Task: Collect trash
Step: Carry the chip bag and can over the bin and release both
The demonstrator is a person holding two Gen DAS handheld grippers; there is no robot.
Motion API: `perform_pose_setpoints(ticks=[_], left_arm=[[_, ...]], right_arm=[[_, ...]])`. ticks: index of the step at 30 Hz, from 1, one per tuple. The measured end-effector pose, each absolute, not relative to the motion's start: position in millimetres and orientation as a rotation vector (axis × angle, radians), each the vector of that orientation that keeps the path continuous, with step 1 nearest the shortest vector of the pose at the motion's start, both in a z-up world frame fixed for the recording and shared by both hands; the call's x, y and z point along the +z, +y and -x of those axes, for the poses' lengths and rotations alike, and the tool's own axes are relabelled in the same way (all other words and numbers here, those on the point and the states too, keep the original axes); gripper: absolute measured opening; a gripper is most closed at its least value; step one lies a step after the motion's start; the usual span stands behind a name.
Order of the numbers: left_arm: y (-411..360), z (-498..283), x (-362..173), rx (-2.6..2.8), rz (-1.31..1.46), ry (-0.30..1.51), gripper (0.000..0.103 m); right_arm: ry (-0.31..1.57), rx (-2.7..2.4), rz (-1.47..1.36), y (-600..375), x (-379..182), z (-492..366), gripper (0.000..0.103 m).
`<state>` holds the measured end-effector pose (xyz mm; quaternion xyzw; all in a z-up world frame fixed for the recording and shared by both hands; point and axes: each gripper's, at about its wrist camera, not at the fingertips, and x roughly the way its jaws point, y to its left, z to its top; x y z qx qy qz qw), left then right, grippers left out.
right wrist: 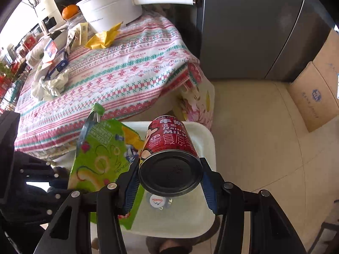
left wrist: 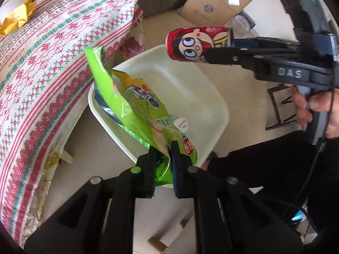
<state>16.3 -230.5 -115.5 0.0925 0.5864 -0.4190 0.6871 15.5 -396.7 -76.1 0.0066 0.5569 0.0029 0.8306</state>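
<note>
A white bin stands on the floor beside the table; it also shows in the right wrist view. My left gripper is shut on a green snack bag, held over the bin's near rim. The bag also shows in the right wrist view. My right gripper is shut on a red milk can, held above the bin. In the left wrist view the can hangs over the bin's far side, with the right gripper behind it. A round white lid lies in the bin.
The table with a patterned cloth holds a yellow wrapper, crumpled paper, cartons, a white pot and an orange. Cardboard boxes stand on the floor by a dark cabinet.
</note>
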Motion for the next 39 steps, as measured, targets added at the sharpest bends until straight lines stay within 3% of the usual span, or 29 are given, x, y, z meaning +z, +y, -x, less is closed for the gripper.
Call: perform_pose_setpoints(ticks=[4, 6, 9, 15, 22, 26, 39], left_arm=[[-237.6, -16.5, -125.3, -0.872, -0.289, 1.286, 0.025], [-238.5, -15.9, -123.4, -0.859, -0.3, 1.277, 0.043], [-236.3, -12.6, -111.1, -0.863, -0.311, 1.233, 0.06], [-212.1, -16.6, -84.9, -0.814, -0.331, 1.162, 0.078], [-172.9, -31.2, -77.0, -0.694, -0.34, 1.098, 0.085], [-147.9, -35.0, -71.3, -0.614, -0.304, 1.078, 0.095], [-86.3, -56.6, -75.7, -0.448, -0.21, 1.083, 0.102]], right_arm=[[1.222, -0.001, -0.019, -399.9, -88.8, -17.1, 0.054], [1.239, -0.007, -0.023, -402.2, -95.1, -17.3, 0.054], [1.259, -0.014, -0.019, -404.6, -102.1, -17.0, 0.054], [1.287, -0.005, -0.001, -401.0, -109.9, -17.7, 0.054], [1.327, 0.02, 0.045, -383.0, -122.0, -26.7, 0.054], [1.366, 0.03, 0.067, -371.2, -135.0, -33.1, 0.054], [1.516, 0.07, 0.11, -344.9, -189.2, -56.1, 0.056]])
